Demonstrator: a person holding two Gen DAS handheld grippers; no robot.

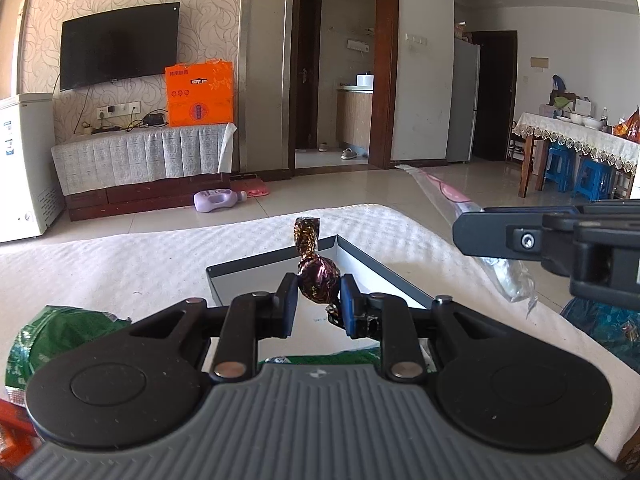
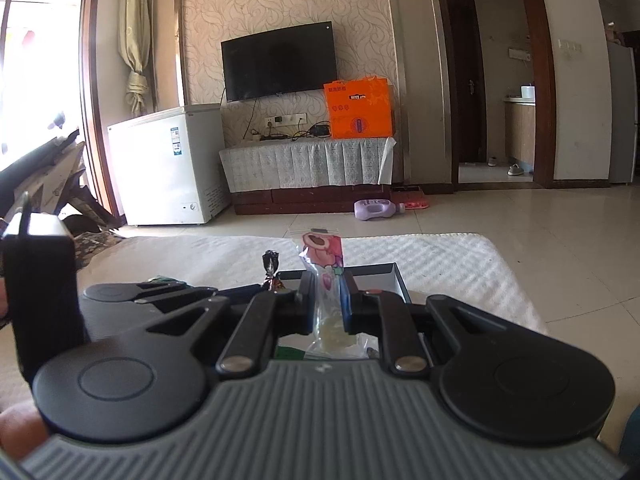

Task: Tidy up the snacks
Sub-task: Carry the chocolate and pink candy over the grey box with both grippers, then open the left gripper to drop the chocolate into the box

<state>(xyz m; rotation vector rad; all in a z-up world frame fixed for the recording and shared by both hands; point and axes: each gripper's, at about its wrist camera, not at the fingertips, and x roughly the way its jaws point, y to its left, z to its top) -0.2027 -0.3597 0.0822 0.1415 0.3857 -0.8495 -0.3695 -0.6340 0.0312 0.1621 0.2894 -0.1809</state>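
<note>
- Your left gripper [image 1: 319,300] is clamped on a foil-wrapped candy [image 1: 318,278], brown-purple, its twisted end standing upward; it hangs over the near edge of the open grey box [image 1: 384,268].
- Your right gripper [image 2: 327,300] is pinched shut on a clear snack packet [image 2: 325,268] with a pink cartoon print, standing upright between the pads.
- The box sits on the white textured cloth [image 1: 120,256]; its white floor looks bare where visible.
- In the left view, the right gripper's finger [image 1: 504,236] reaches in from the right, just beside the box's far corner, packet trailing off it.
- A green snack bag [image 1: 52,332] lies close under your left gripper; a blue wrapper [image 1: 604,324] lies at right.
- Beyond: a purple bottle [image 1: 218,200] on the floor, an orange carton [image 1: 199,94] beside the TV [image 1: 118,52].
</note>
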